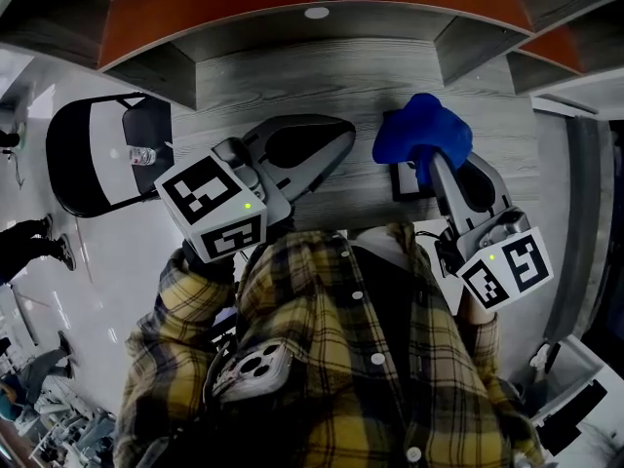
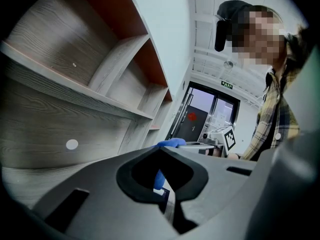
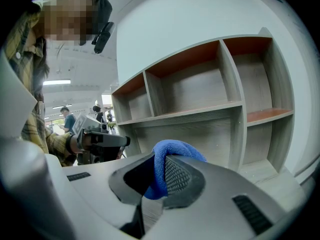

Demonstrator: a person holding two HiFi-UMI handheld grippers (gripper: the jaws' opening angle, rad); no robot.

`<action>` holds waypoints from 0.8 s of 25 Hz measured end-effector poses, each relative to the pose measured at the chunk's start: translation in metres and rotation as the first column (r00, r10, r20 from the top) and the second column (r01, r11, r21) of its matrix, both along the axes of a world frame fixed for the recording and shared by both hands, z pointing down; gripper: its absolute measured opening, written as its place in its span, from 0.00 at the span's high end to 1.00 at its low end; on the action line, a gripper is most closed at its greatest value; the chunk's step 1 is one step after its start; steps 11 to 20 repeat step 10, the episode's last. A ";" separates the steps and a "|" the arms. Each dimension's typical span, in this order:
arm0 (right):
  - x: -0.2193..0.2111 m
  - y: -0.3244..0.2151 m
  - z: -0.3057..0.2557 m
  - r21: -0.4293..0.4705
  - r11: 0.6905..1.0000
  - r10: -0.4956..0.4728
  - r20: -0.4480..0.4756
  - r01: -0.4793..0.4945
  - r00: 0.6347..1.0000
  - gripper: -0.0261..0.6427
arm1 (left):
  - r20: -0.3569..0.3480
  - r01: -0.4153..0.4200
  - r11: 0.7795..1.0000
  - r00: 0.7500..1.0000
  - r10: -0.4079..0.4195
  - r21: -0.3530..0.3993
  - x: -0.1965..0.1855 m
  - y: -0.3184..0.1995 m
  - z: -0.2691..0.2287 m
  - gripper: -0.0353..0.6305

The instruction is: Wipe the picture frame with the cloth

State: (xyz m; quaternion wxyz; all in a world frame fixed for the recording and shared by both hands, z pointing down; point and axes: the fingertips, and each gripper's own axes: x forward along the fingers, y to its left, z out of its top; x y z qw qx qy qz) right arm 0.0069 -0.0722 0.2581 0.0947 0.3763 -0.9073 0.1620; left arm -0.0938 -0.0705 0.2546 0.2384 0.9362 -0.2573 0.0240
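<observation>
At the right claw [image 1: 435, 164]: we are pinching the blue cloth [image 1: 421, 127] between narrow jaws, and it is bunching up over the tips.
Cloth to frame: the cloth is hanging directly over the frame [image 1: 404, 185], which is sitting just beyond and below the tips. We are not able to tell whether they are touching.
Frame: it is resting on the desk [image 1: 292, 76] in front of the shelves. Only its dark left edge and a corner are showing past cloth and claw, so we are not judging its long axis.
Left claw [image 1: 336, 142]: we are holding it shut and empty, pointing across the desk, with the frame lying to its right, near but apart.
Nearer hand: the right one is sitting by far the closer.
Coming move: we are judging that the right claw is needing only to lower the cloth onto the frame and sweep it across.
</observation>
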 end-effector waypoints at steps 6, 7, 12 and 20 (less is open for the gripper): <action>-0.001 0.000 0.002 -0.006 1.000 -0.002 -0.002 0.002 1.000 0.89 | 0.003 -0.005 1.000 1.000 0.005 -0.004 -0.001 0.000 0.002 0.94; -0.001 0.000 0.003 -0.006 1.000 -0.002 -0.002 0.002 1.000 0.89 | 0.004 -0.005 1.000 1.000 0.005 -0.005 -0.001 0.000 0.003 0.94; -0.001 -0.002 0.004 -0.007 1.000 -0.004 -0.003 0.004 1.000 0.89 | 0.006 -0.008 1.000 1.000 0.008 -0.007 0.000 -0.001 0.005 0.94; -0.001 -0.002 0.004 -0.007 1.000 -0.004 -0.003 0.004 1.000 0.89 | 0.006 -0.008 1.000 1.000 0.008 -0.007 0.000 -0.001 0.005 0.94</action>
